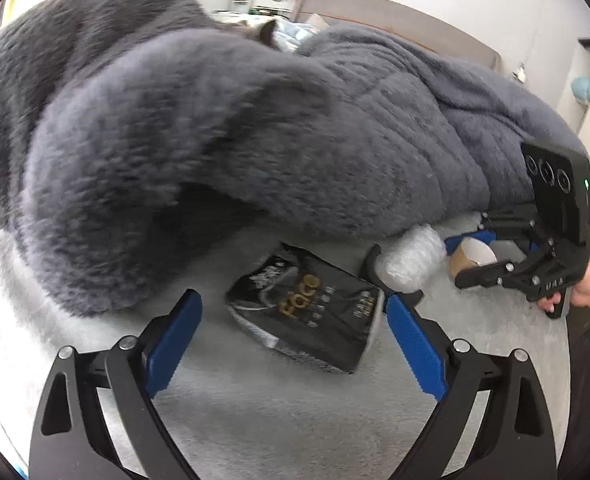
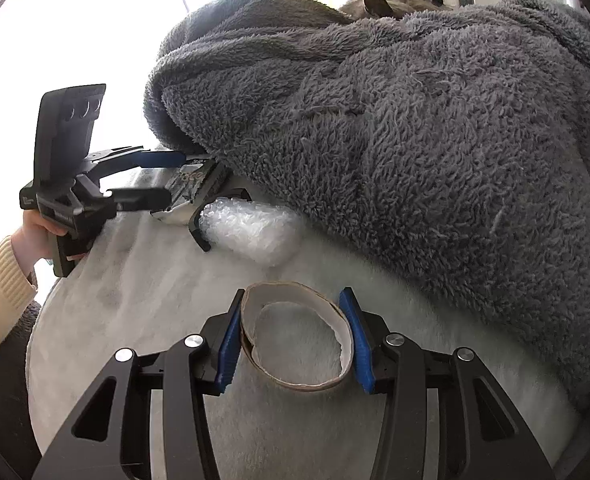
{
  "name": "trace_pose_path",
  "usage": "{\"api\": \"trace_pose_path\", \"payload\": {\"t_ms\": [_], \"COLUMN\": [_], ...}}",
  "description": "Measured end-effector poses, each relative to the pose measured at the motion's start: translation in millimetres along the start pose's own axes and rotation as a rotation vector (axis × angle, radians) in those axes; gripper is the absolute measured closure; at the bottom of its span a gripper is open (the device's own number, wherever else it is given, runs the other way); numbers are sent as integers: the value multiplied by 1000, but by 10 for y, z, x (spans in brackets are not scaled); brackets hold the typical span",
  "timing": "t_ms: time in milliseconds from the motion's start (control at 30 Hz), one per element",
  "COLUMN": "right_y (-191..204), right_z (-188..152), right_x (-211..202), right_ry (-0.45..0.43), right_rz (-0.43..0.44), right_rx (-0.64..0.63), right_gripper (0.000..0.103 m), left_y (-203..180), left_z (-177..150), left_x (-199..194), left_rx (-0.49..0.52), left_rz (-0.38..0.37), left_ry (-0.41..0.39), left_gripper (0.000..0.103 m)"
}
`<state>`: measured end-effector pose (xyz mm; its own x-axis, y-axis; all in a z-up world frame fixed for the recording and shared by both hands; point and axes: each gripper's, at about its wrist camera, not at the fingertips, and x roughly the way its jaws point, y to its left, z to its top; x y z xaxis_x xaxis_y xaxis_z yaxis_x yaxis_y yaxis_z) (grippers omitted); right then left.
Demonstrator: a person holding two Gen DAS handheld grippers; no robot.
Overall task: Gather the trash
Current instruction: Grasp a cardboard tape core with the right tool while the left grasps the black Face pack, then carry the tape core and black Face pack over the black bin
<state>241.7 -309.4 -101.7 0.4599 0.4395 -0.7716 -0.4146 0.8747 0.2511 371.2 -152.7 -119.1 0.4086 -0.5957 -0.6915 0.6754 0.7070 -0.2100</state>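
A black snack bag (image 1: 307,304) with gold lettering lies on the white bed sheet (image 1: 255,412), its far end under the grey blanket. My left gripper (image 1: 293,308) is open, with its blue fingers on either side of the bag; it also shows in the right wrist view (image 2: 175,176). A roll of bubble wrap (image 1: 409,260) lies right of the bag and also shows in the right wrist view (image 2: 251,232). My right gripper (image 2: 293,304) is shut on an empty cardboard tape ring (image 2: 295,340), squeezed oval. The ring also shows in the left wrist view (image 1: 471,258).
A thick grey fleece blanket (image 1: 215,128) is heaped over the far side of the bed and overhangs the trash; it fills the right wrist view (image 2: 415,140) too. A curved black item (image 2: 199,236) lies against the bubble wrap. Shelves and furniture stand behind.
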Motion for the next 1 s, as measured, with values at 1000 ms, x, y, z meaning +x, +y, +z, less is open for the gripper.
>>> {"api": "trace_pose_path", "payload": {"t_ms": [1000], "right_y": [485], "right_z": [133], "right_x": [-162], "right_ry": [-13], "right_rz": [-36], "right_rx": [-14], "right_gripper": [56], "left_y": [-545], "left_z": [-170], "left_x": [-250], "left_rx": [84], "left_rz": [104], "left_ry": [25], "left_gripper": [24]}}
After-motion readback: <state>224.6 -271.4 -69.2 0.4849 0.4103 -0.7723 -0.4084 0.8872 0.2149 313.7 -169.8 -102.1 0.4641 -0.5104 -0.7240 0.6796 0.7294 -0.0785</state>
